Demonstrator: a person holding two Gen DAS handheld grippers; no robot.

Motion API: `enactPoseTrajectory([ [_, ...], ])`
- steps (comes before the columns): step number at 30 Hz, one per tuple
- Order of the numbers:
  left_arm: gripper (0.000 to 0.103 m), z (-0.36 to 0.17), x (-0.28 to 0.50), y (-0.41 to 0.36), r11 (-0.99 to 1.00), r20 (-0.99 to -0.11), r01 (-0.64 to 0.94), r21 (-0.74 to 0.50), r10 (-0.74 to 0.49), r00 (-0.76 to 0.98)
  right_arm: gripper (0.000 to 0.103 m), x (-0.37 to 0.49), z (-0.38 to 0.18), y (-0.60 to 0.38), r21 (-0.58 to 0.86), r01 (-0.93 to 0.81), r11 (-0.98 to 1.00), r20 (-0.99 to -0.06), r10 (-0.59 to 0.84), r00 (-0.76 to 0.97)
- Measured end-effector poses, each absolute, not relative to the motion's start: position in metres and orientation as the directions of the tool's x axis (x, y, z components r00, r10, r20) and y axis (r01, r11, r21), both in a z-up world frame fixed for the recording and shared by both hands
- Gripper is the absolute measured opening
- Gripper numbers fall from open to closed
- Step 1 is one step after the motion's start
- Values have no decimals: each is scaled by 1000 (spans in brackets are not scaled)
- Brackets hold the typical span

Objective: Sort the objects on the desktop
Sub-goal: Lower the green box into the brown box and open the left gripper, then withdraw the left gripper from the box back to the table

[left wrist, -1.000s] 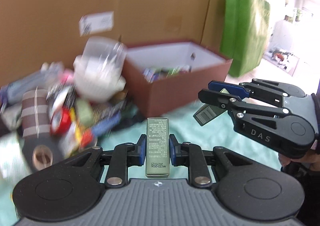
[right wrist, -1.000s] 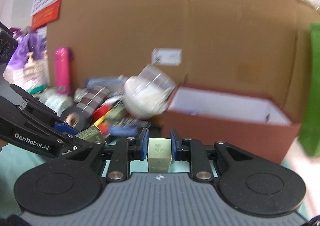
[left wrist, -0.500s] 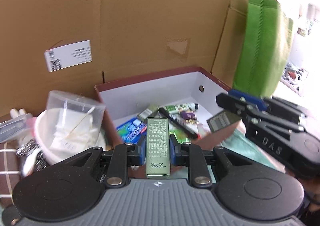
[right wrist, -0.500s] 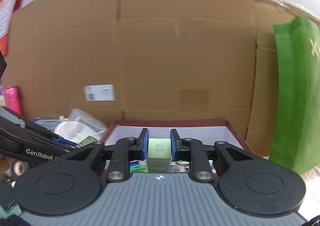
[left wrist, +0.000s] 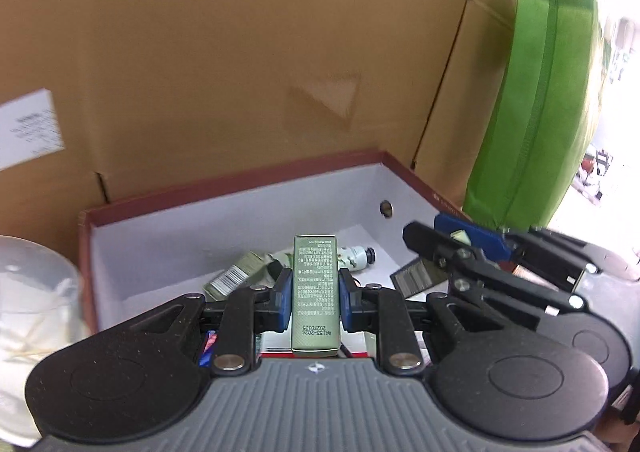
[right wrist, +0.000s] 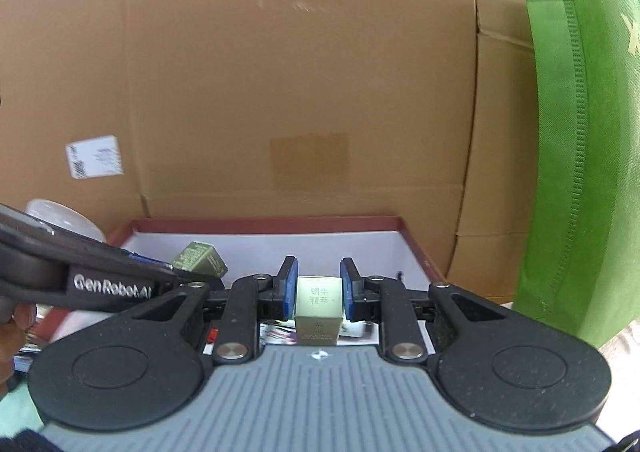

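Left wrist view: the left gripper [left wrist: 315, 298] has its blue-padded jaws closed narrowly on a slim olive-green cardboard carton [left wrist: 315, 294], which stands lengthwise between the pads and juts forward beyond them. Fine print covers its upper face; only a date-like code near the close end is half legible, too small to read with confidence. Just past it, to the right, the right gripper [left wrist: 448, 240] reaches in, pinching a second olive-green carton [left wrist: 416, 277] whose barcode panel faces this camera. Both cartons hang over a red-rimmed, white-lined cardboard box [left wrist: 240, 180] — inside lie a green barcoded packet [left wrist: 236, 274] and a small white tube with a dark cap [left wrist: 356, 255]. At the left edge sits a clear plastic tub [left wrist: 36, 312].

From the right wrist view, the second carton sits squarely between the pads, its end face printed with Chinese characters reading 蜗牛精萃. The other tool's arm crosses at the left, lettered "GenRobot.AI", with its carton showing past the tip. Behind the box rises a brown corrugated cardboard wall [right wrist: 300, 92] bearing a white shipping label [right wrist: 95, 156] — unreadable — and, to the right, a green non-woven fabric bag [right wrist: 580, 152].
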State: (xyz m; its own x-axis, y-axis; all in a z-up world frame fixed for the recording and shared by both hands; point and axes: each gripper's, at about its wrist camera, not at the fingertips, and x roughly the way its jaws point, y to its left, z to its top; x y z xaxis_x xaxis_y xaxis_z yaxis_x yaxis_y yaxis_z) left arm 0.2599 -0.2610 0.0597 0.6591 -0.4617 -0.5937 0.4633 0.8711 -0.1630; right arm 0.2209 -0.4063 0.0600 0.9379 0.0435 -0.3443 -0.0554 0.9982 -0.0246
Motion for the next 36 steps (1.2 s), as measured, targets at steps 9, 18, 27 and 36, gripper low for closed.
enactPoseTrajectory([
  [9, 37, 50, 259, -272, 867, -587, 482, -128, -457, 668, 22, 235, 46, -418, -29, -72, 997, -347, 57, 936],
  [18, 92, 56, 250, -251, 902, -548, 406, -147, -416, 726, 66, 217, 49, -437, 47, 24, 999, -272, -10, 962],
  [27, 94, 60, 230, -244, 905, -545, 418, -77, -390, 742, 88, 203, 50, -430, 17, 63, 998, -275, -56, 960],
  [36, 95, 66, 193, -222, 920, -511, 393, 12, -332, 793, 92, 172, 54, -414, -58, 54, 997, -312, -69, 948],
])
